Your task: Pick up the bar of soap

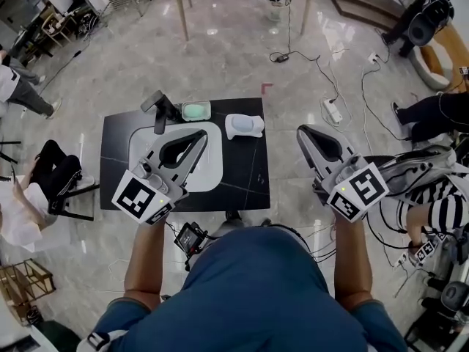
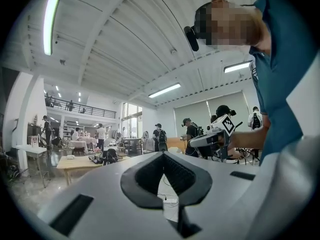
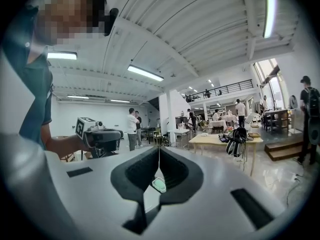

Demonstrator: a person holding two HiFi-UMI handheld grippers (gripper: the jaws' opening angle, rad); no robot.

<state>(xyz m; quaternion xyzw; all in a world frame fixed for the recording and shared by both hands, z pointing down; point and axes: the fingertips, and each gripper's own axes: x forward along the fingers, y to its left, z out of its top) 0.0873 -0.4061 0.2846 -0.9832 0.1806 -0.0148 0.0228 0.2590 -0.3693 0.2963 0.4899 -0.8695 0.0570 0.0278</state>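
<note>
Both shut, empty: left claw (image 1: 203,133) over sink (image 1: 215,174), near faucet (image 1: 160,107), soap (image 1: 196,111); right claw (image 1: 301,131) aside.

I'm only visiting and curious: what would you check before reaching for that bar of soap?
1. Bar of soap in sight on the black table: ok.
2. Nothing on top of the soap: ok.
3. Left gripper jaws apart for a grab: not ok, together and empty.
4. Right gripper jaws apart: not ok, together and empty.
5. A gripper at the soap: not ok; the left is over the white basin, the right is off to the table's side.
6. Room to clear the faucet beside the soap: cannot tell.
</note>
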